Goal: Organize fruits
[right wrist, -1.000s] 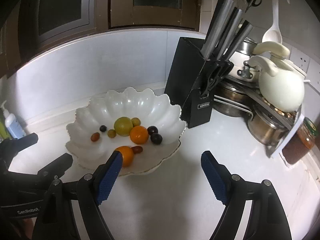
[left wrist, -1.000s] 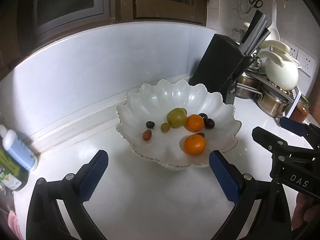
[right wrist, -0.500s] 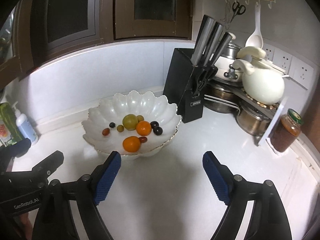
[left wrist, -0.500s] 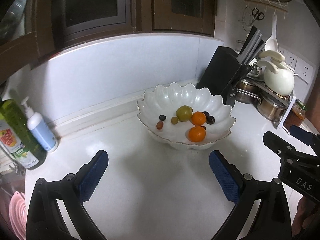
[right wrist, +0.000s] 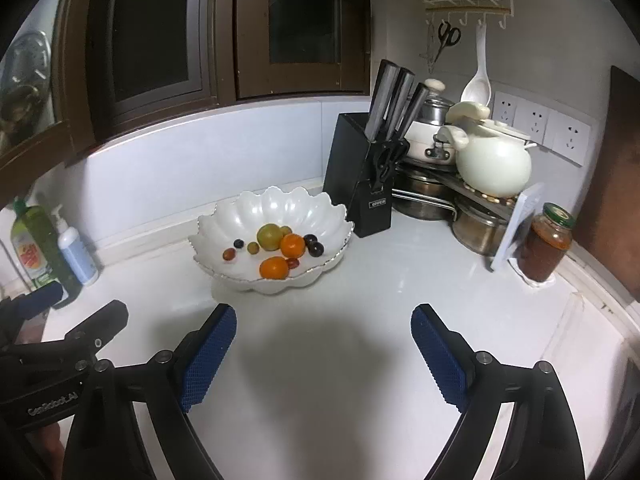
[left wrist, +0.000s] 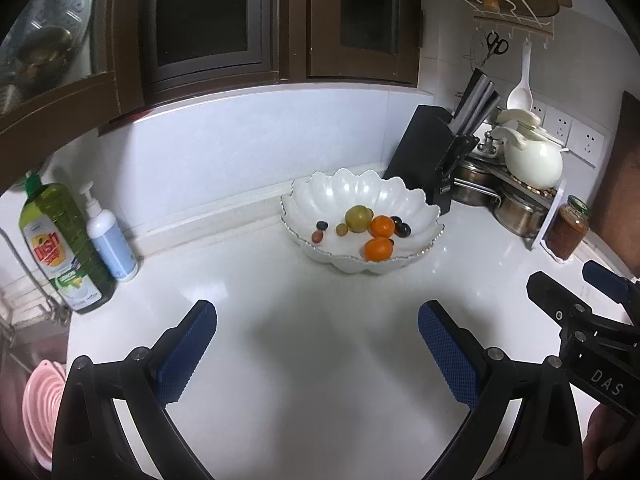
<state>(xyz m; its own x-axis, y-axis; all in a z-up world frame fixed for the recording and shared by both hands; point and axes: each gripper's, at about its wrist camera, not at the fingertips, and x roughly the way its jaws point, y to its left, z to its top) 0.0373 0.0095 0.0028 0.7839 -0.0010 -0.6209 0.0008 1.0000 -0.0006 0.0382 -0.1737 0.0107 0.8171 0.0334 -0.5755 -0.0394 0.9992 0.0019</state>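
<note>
Left wrist view: the left gripper (left wrist: 316,354) hangs over a bare white counter (left wrist: 320,360), jaws spread wide with nothing between them. A scalloped white bowl (left wrist: 416,204) sits at the far side of the counter, well apart from both tools, holding the fruit: two oranges (left wrist: 378,249), a green fruit (left wrist: 357,218) and several small dark and reddish pieces. Just right of the bowl stands a black knife block (left wrist: 424,160); farther right are steel pots (left wrist: 520,216), a white kettle (left wrist: 532,164) and a jar (left wrist: 568,232). At far left stand a green dish-soap bottle (left wrist: 60,248) and a white pump bottle (left wrist: 108,240). The right gripper (left wrist: 592,312) shows at the right edge. Right wrist view: the right gripper (right wrist: 324,354) also hangs over the near counter, its jaws having just been opening, now wide and empty, with the bowl far and to the left.
</note>
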